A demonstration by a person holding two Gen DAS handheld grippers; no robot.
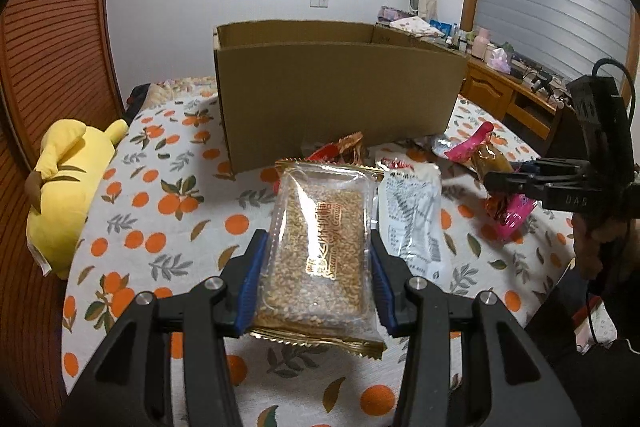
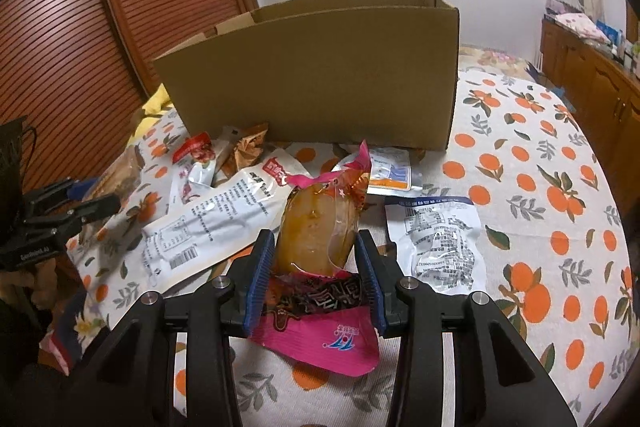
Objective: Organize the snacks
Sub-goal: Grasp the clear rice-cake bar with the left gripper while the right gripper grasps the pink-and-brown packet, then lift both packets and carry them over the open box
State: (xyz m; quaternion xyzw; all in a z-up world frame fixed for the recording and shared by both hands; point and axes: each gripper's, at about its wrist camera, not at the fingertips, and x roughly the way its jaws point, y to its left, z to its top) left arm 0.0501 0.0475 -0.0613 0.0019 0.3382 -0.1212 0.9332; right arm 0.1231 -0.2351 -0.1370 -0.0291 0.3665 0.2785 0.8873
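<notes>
My left gripper (image 1: 318, 247) is shut on a clear, gold-edged sesame candy pack (image 1: 320, 227), its blue pads pressing both long sides, held above the bedspread. My right gripper (image 2: 316, 251) is shut on a pink-wrapped snack (image 2: 316, 235) with a brownish piece inside; it also shows at the right of the left wrist view as the right gripper (image 1: 490, 183) with the pink snack (image 1: 510, 215). An open cardboard box (image 1: 340, 95) stands just beyond both, its near wall (image 2: 320, 83) facing me. Loose packets lie before it: a white printed pouch (image 2: 216, 223), another white pouch (image 2: 440, 243) and a red packet (image 2: 196, 151).
Everything rests on a bed with an orange-fruit print cover (image 1: 160, 211). A yellow plush toy (image 1: 68, 183) lies at its left edge beside a slatted wooden door (image 1: 48, 27). A wooden desk with clutter (image 1: 512, 83) runs along the right wall.
</notes>
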